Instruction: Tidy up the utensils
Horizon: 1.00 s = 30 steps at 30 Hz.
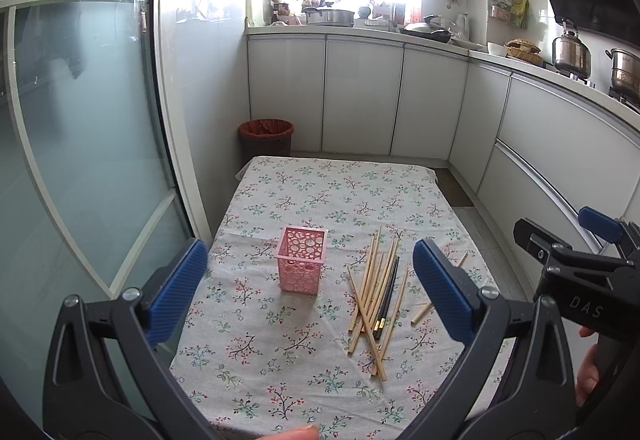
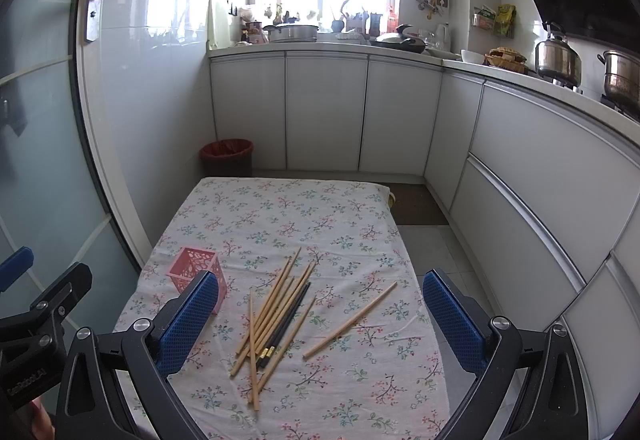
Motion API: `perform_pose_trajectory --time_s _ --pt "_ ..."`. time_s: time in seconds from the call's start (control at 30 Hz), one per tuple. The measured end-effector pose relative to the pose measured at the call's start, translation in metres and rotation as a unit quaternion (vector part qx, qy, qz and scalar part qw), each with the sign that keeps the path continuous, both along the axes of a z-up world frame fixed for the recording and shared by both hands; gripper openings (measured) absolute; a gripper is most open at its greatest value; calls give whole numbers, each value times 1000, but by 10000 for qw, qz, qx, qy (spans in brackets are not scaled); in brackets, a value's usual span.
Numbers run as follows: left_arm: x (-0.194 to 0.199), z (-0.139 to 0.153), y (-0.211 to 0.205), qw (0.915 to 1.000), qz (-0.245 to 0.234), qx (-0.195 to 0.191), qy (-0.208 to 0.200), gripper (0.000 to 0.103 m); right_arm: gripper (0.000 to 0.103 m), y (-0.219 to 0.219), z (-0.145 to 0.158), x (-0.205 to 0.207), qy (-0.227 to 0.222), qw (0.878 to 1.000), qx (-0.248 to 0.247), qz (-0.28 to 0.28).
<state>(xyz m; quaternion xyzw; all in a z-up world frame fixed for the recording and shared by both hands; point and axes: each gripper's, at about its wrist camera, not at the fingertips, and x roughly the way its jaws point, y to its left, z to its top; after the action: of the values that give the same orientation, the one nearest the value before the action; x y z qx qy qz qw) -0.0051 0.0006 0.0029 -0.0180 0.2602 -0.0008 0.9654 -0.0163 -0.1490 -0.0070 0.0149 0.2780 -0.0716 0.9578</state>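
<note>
Chopsticks [image 2: 276, 314] btwn open right tool [image 2: 320, 324] jaws.

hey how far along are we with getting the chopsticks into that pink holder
Done: nothing yet; the pink holder stands upright with no chopstick poking out. In hand: nothing; the left gripper and right gripper are both open above the table. Left: the whole pile of chopsticks and the stray chopstick lying apart to its right.

In the right wrist view a blue finger [image 2: 188, 324] hides the pink holder's [image 2: 192, 264] lower right corner, in the left wrist view another finger [image 1: 444, 292] covers the middle of a lone chopstick [image 1: 420, 314], and the surface's [image 1: 280, 380] near edge is cut off.
</note>
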Motion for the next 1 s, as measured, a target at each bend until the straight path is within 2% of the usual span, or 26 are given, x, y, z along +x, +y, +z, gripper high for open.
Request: perform_pose_trajectory --time_s 0.57,0.73,0.87,1.0 --pt "4 -2 -1 10000 -40 11 20 102 103 0 -3 2 44 10000 15 -4" --pt "14 -7 -4 9999 2 128 54 102 103 -2 -7 8 110 9999 73 -111" --pt "25 -13 -5 9998 13 99 156 102 103 -7 -9 13 192 9996 158 -140" --pt "38 -17 -9 9992 -205 55 340 102 103 -14 -9 24 374 9988 317 -6"
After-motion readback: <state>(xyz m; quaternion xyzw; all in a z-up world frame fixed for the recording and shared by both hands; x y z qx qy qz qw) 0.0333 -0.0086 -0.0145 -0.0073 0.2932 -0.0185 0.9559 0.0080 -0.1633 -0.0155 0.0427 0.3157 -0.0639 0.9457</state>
